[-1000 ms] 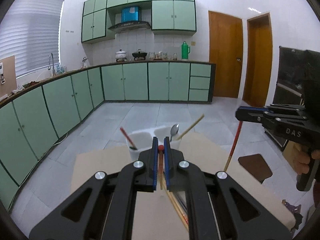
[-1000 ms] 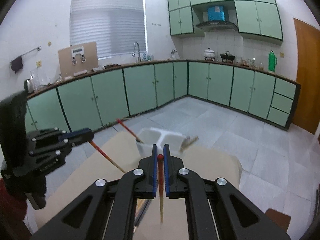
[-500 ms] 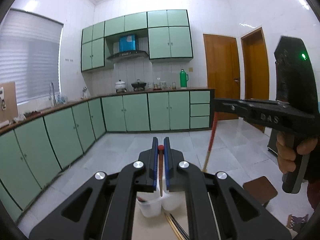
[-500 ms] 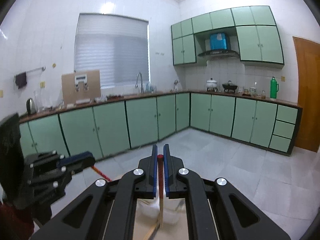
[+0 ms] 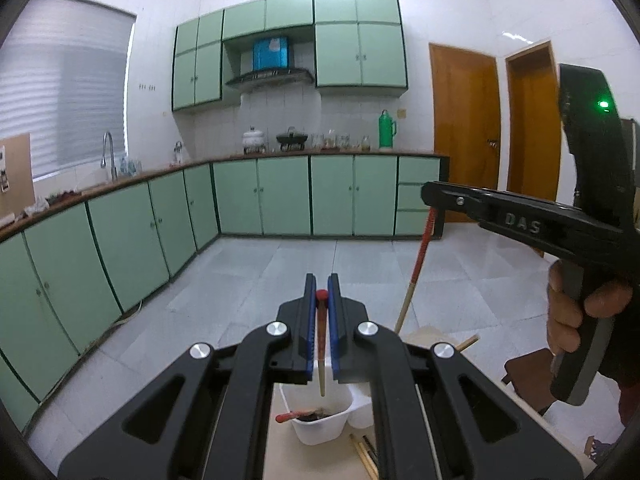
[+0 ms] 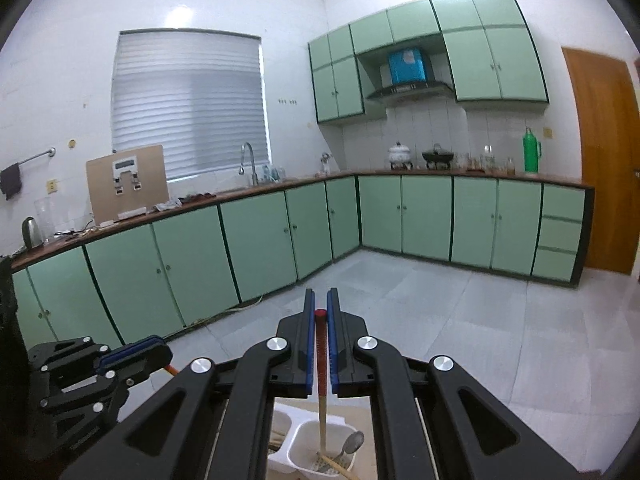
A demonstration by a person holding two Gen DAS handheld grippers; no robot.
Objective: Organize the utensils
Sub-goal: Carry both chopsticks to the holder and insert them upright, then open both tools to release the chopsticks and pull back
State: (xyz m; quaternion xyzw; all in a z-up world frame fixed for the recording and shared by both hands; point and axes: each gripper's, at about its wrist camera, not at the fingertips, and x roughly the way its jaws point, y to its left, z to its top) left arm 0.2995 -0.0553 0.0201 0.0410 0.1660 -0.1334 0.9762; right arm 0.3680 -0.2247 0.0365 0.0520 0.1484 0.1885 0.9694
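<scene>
My left gripper (image 5: 321, 292) is shut on a red-topped chopstick (image 5: 321, 344) that hangs down, its tip just above the left cup of a white two-cup holder (image 5: 320, 426) holding a red-handled utensil (image 5: 290, 416). My right gripper (image 6: 321, 308) is shut on another red-topped chopstick (image 6: 321, 380) whose lower end dips into the holder's right cup (image 6: 316, 454), beside a metal spoon (image 6: 352, 442). The right gripper also shows in the left wrist view (image 5: 430, 196), its chopstick (image 5: 414, 272) slanting down. The left gripper also shows in the right wrist view (image 6: 160, 354).
The holder stands on a beige table (image 5: 292, 460) with loose chopsticks (image 5: 364, 456) beside it. A brown stool (image 5: 528, 376) is to the right of the table. Green cabinets (image 5: 280, 196) line the far walls across a tiled floor.
Both grippers have risen and tipped upright with their chopsticks, coming over the holder. The right chopstick's end now sits in the right cup.
</scene>
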